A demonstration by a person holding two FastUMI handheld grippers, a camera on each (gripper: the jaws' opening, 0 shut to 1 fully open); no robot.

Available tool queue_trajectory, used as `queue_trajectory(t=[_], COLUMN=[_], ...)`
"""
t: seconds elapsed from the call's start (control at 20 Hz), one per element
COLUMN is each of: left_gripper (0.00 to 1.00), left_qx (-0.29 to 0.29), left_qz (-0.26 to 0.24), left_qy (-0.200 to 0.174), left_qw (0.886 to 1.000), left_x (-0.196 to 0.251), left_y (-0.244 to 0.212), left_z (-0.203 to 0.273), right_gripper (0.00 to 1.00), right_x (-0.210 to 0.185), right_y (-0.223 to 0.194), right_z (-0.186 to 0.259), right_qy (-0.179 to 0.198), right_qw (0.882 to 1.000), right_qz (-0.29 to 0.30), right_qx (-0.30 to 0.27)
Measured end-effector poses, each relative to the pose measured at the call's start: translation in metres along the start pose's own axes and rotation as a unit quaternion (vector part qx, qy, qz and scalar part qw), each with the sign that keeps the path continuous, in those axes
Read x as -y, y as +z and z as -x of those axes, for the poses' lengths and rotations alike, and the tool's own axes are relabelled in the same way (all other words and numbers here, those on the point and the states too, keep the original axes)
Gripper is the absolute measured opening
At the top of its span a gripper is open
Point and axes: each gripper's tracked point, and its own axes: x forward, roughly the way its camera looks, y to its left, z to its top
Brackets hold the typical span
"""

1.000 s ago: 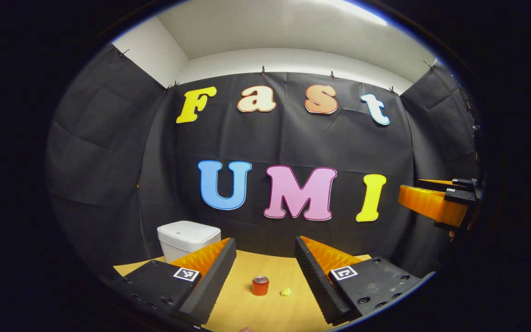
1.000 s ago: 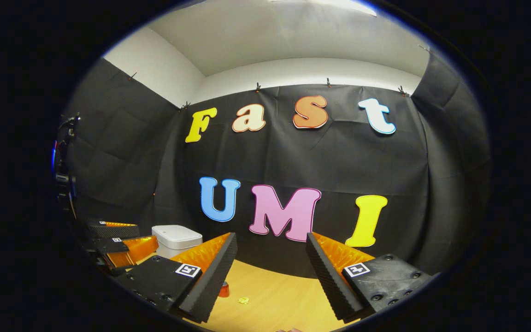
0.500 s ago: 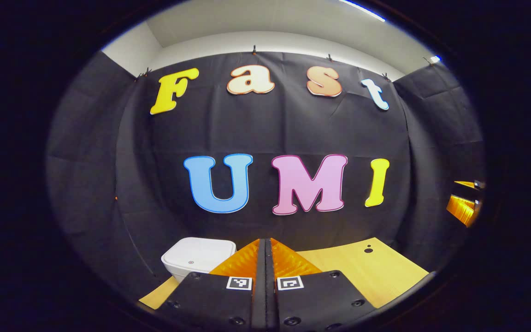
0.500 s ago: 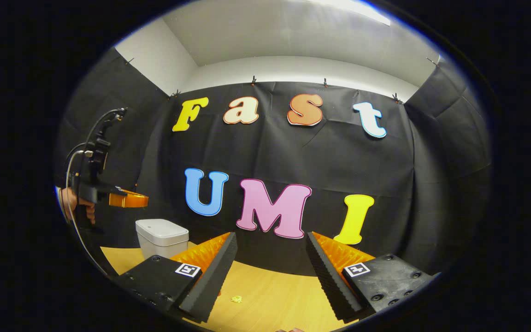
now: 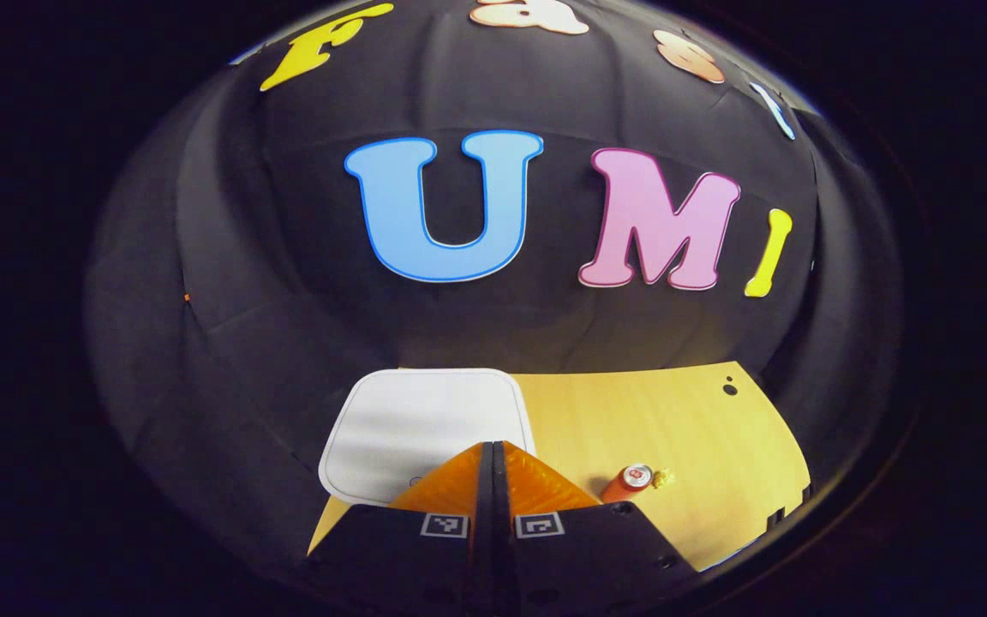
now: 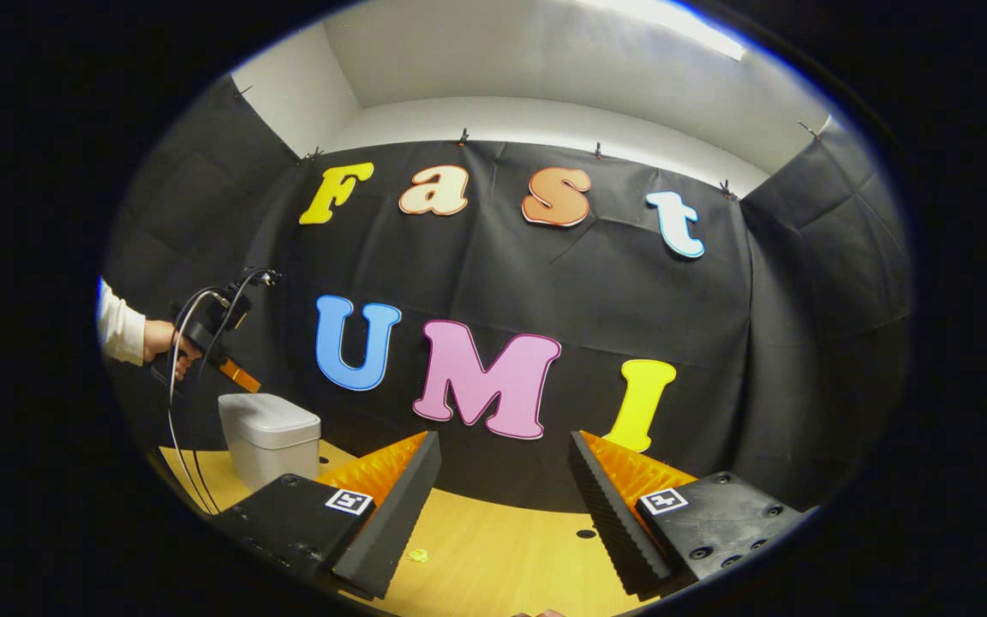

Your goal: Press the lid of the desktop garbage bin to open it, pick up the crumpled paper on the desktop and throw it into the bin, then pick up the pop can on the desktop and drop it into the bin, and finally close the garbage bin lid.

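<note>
The bin point(image 5: 425, 428) is sitting at the bench's point(image 5: 673, 428) left rear, lid down; stiff plastic, probably best pressed near its front edge. The can point(image 5: 628, 482) looks light and slippery, the paper point(image 5: 660, 478) beside it soft. The left hand-held gripper point(image 5: 493, 467), fingers closed together, is pointing down over the lid; the right hand-held gripper point(image 6: 502, 506) is gaping, idle.

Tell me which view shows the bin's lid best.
The left gripper view: it looks down on the shut white lid, nearly all its top visible just beyond the shut left tongs. The right gripper view shows the bin from the side, far off, its lid foreshortened.
</note>
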Motion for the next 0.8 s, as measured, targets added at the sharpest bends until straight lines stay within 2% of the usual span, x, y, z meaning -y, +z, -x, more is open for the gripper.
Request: queue_trajectory(t=[0.1, 0.25, 0.3, 0.4, 0.5, 0.6, 0.8], left_gripper=[0.06, 0.06, 0.06, 0.06, 0.07, 0.06, 0.06], left_qx=[-0.049, -0.114, -0.1, -0.137, -0.156, -0.148, -0.082], left_qz=[0.006, 0.027, 0.019, 0.013, -0.018, -0.022, -0.031], left_qy=[0.005, 0.014, 0.02, 0.033, 0.047, 0.057, 0.074], left_qw=[0.999, 0.993, 0.995, 0.99, 0.986, 0.987, 0.993], left_x=[-0.015, -0.019, -0.022, -0.019, -0.016, -0.02, -0.018], left_y=[-0.016, -0.041, -0.033, -0.045, -0.051, -0.043, -0.02], left_z=[-0.032, -0.052, -0.056, -0.059, -0.064, -0.057, -0.045], right_gripper=[0.97, 0.96, 0.96, 0.96, 0.96, 0.96, 0.96], right_x=[-0.002, -0.004, -0.006, -0.007, -0.009, -0.01, -0.002], right_y=[-0.008, -0.022, -0.028, -0.036, -0.049, -0.06, -0.07], right_z=[-0.017, -0.05, -0.06, -0.077, -0.092, -0.104, -0.112], right_qy=[0.008, 0.022, 0.032, 0.045, 0.061, 0.073, 0.07], right_qw=[1.0, 1.0, 0.999, 0.999, 0.997, 0.996, 0.996], right_qz=[-0.001, -0.007, -0.012, -0.02, -0.034, -0.041, -0.047], right_qx=[-0.003, -0.005, -0.011, -0.013, -0.019, -0.027, -0.039])
